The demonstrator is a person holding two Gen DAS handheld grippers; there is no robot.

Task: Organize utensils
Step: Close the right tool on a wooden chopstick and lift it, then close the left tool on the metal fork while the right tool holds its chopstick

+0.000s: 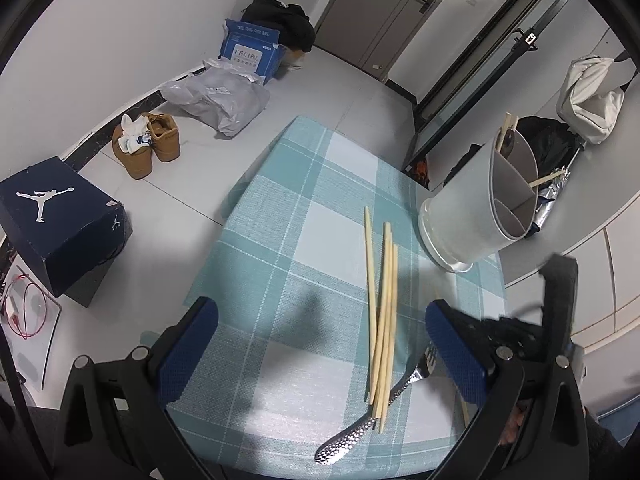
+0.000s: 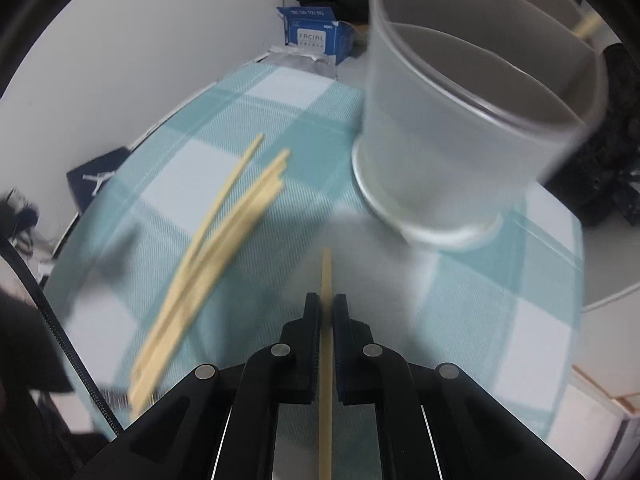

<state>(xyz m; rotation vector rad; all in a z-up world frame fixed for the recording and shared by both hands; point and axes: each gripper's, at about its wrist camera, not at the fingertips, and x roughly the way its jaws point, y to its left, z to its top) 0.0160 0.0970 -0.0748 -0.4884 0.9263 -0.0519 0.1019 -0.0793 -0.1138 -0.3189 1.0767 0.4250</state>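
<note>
Even, cool indoor light fills both views. The left wrist view is sharp, with soft shadows on the bench [image 1: 304,216] and glare on the fork [image 1: 360,428]. The right wrist view is motion-blurred. Fisheye edges bend, corners are black.

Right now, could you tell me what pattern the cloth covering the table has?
A teal-and-white plaid check cloth, clearest in the left wrist view.
</note>
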